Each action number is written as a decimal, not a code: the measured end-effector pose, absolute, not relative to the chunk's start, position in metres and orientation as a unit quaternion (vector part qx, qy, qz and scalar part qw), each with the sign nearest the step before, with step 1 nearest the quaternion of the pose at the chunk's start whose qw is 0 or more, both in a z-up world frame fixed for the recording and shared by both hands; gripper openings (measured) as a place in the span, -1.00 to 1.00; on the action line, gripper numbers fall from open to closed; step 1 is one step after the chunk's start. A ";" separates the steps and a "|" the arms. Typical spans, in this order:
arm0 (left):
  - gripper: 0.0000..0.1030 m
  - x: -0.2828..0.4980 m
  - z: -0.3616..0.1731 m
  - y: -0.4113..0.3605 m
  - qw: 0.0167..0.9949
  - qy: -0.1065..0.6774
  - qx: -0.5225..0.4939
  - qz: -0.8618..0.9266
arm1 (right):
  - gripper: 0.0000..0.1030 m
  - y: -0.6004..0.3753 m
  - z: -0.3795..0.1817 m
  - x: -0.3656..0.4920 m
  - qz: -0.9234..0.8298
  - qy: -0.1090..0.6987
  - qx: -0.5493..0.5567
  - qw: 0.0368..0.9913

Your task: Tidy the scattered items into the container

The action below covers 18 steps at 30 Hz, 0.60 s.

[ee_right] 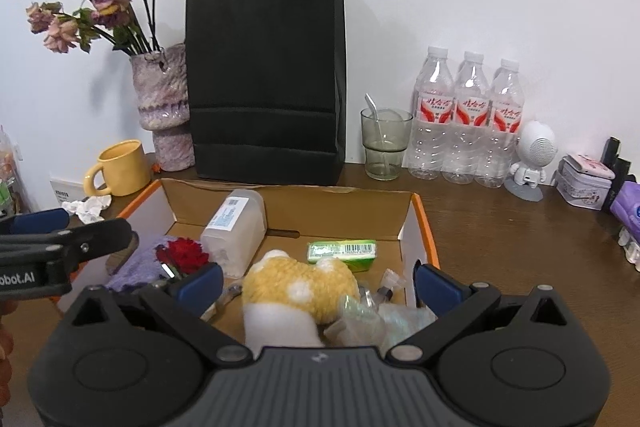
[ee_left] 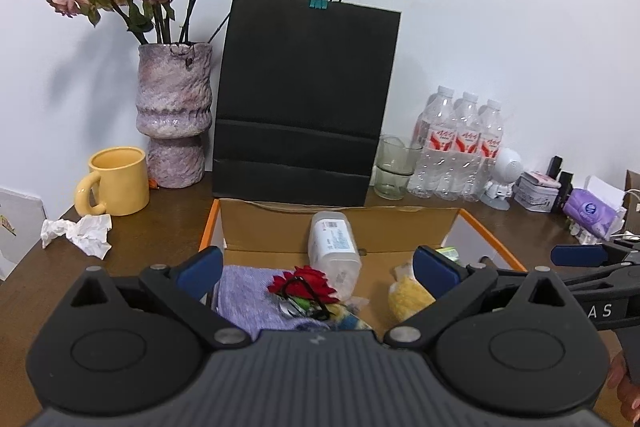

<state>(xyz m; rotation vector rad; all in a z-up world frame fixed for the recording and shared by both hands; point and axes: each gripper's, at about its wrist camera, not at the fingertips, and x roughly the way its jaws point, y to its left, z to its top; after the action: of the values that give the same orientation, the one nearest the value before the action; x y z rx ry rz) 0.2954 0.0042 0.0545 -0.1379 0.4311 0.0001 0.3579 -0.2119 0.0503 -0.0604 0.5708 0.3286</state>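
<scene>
An open cardboard box (ee_left: 340, 225) (ee_right: 344, 213) with orange edges sits on the brown table. Inside lie a clear plastic bottle (ee_left: 334, 247) (ee_right: 236, 231), a purple cloth (ee_left: 250, 293) (ee_right: 134, 267), a red fabric flower (ee_left: 302, 285) (ee_right: 182, 253), a yellow plush toy (ee_left: 408, 297) (ee_right: 298, 285), a green packet (ee_right: 342, 253) and crumpled clear wrappers (ee_right: 368, 315). My left gripper (ee_left: 318, 269) hovers open over the box's left half, holding nothing. My right gripper (ee_right: 318, 283) stands open above the plush toy and holds nothing.
Crumpled white tissue (ee_left: 78, 235) (ee_right: 88, 207) lies on the table left of the box, near a yellow mug (ee_left: 116, 181). Behind stand a vase (ee_left: 174, 115), a black paper bag (ee_left: 304, 99), a glass (ee_right: 384, 143), water bottles (ee_right: 468, 119), a white figurine (ee_right: 530, 161) and tins (ee_right: 584, 183).
</scene>
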 end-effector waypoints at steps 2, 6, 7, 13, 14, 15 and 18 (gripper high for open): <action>1.00 0.283 0.058 0.002 0.975 0.212 -0.071 -0.001 | 1.00 -0.215 0.054 0.345 0.163 0.277 -0.028 0.946; 1.00 0.260 0.062 -0.003 0.974 0.215 -0.071 0.001 | 1.00 -0.221 0.061 0.317 0.167 0.270 -0.026 0.948; 1.00 0.254 0.063 -0.005 0.974 0.217 -0.070 0.000 | 1.00 -0.222 0.063 0.310 0.167 0.269 -0.026 0.948; 1.00 0.219 0.070 -0.015 0.973 0.223 -0.058 0.002 | 1.00 -0.229 0.072 0.272 0.168 0.264 -0.026 0.950; 1.00 0.214 0.071 -0.016 0.973 0.224 -0.056 0.002 | 1.00 -0.230 0.073 0.266 0.167 0.263 -0.025 0.950; 1.00 0.209 0.072 -0.017 0.973 0.225 -0.056 0.002 | 1.00 -0.231 0.074 0.260 0.166 0.263 -0.024 0.950; 1.00 0.193 0.074 -0.017 0.971 0.230 -0.061 0.006 | 1.00 -0.233 0.076 0.244 0.165 0.262 -0.022 0.951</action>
<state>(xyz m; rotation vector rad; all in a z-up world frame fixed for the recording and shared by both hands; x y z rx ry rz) 0.1928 -0.0169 0.0739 -0.1235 0.4642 0.0113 0.2443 -0.2329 0.0758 -0.0454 0.5335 0.3353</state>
